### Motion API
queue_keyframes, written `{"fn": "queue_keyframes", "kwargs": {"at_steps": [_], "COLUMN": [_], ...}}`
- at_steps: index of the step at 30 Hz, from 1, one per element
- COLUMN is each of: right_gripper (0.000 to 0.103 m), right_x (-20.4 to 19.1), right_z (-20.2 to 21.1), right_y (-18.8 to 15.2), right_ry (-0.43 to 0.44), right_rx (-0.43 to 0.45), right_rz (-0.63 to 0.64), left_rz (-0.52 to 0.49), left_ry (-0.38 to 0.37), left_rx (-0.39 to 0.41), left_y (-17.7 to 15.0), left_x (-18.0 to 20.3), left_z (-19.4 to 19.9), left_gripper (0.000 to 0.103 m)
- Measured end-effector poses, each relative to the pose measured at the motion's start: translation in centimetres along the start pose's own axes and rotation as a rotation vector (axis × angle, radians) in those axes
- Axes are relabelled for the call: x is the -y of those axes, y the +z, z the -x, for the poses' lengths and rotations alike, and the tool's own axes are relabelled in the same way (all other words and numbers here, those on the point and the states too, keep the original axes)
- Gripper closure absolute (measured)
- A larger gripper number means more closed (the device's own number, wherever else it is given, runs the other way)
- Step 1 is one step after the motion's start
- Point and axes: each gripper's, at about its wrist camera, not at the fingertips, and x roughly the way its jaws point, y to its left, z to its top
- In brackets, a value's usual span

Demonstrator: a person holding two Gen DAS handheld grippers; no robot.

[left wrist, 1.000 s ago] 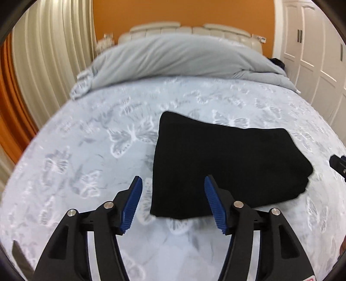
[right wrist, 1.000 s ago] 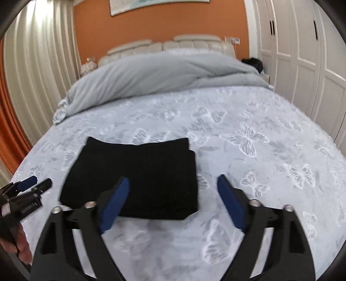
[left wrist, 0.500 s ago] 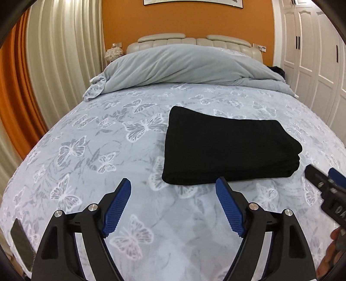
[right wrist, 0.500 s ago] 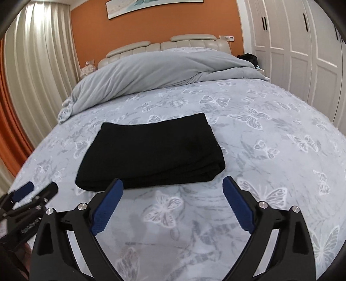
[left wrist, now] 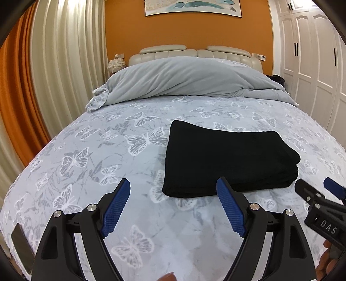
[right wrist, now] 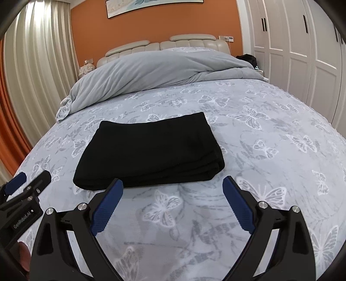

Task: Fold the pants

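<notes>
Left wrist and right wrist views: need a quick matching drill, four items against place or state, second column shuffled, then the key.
Things:
1. black pants
2. grey duvet
3. left gripper
4. picture

Place or state:
A. hangs on the orange wall above the headboard
B. bunched up at the head of the bed
C. open, nothing between its pads
D. folded into a flat stack on the butterfly bedspread

Pairs: 1-D, 2-B, 3-C, 4-A
</notes>
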Motion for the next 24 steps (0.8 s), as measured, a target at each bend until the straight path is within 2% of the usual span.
{"fn": "queue_keyframes", "kwargs": {"at_steps": [24], "right_gripper": [0.012], "right_x": [-0.18], "right_z": [0.18], "right_y": [-0.07], "right_ry": [0.001], "right_rx": [-0.002], "right_rz": [0.011], "left_rz": [-0.004], "left_ry": [0.012], "left_rx": [-0.027], "left_y": [-0.5], "left_x": [0.16], "left_z": [-0.46], "left_gripper": [0.02]}}
